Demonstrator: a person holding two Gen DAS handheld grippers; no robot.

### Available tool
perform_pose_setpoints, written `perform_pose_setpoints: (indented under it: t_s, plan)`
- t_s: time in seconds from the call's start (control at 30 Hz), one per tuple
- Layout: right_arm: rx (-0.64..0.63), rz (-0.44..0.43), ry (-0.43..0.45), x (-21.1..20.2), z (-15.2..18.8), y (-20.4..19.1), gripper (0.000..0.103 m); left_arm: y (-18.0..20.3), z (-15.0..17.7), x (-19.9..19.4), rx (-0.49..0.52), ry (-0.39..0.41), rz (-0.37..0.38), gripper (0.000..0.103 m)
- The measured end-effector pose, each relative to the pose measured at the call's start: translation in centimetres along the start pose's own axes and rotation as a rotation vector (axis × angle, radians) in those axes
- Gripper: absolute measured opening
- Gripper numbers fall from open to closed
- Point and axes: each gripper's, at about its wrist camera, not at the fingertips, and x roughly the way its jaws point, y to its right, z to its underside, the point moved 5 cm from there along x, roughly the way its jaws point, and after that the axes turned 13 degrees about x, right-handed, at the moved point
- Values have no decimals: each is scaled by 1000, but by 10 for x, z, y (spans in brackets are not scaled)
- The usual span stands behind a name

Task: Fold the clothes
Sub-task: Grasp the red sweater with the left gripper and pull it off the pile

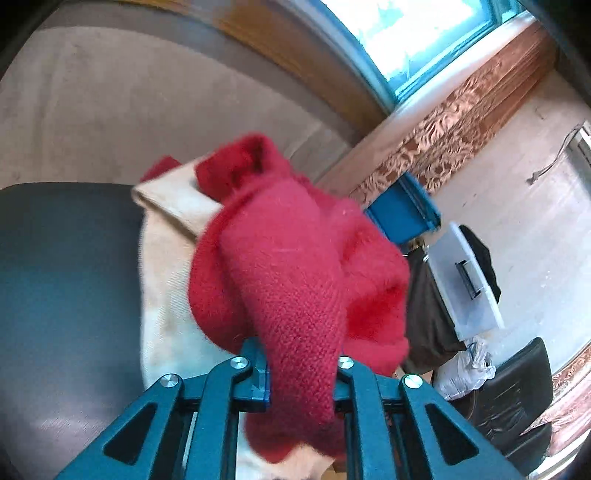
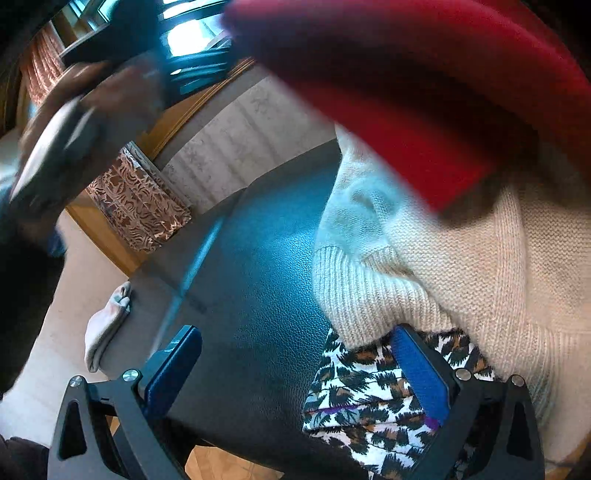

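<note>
My left gripper is shut on a red knit garment, which bunches up and hangs over the jaws above a cream knit sweater on a dark leather surface. In the right wrist view the red garment hangs blurred across the top. My right gripper is open and empty, low over the dark leather surface. Its right finger rests on a leopard-print garment beside the cream sweater.
A white sock lies on the floor at the left. A blue bin, a clear plastic box lid, a dark garment pile and a black chair stand on the right. A window is behind.
</note>
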Motion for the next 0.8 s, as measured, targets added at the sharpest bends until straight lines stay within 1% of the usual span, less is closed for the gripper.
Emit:
perform_pose_setpoints:
  t_s: [0.1,0.23,0.37,0.43,0.47,0.57,0.67,0.73,0.8]
  plan:
    - [-6,16,5,1,1,-2,103,-10,23,-42,-22,29,-19,12]
    - [12,36,-5,4,1,-7,103,-45,60,-87,-71,40,-87,11]
    - [80,17,-18,3,-2,-4,103,-101,105,-141,-179,41,-175,11]
    - [81,21,-19,3,-1,-4,103,-127,128,-166,-228,34,-217,11]
    - [77,26,-19,3,-1,-4,103,-137,141,-182,-237,34,-251,12]
    - [54,73,-36,7,1,-8,103,-167,179,-226,-265,34,-350,12]
    - [66,113,-68,6,-4,-8,103,-190,215,-265,-319,41,-425,12]
    - [110,98,-113,5,-5,-12,103,-200,234,-285,-356,46,-464,13]
    - [130,45,-144,2,-4,-22,103,-209,253,-305,-396,48,-495,15]
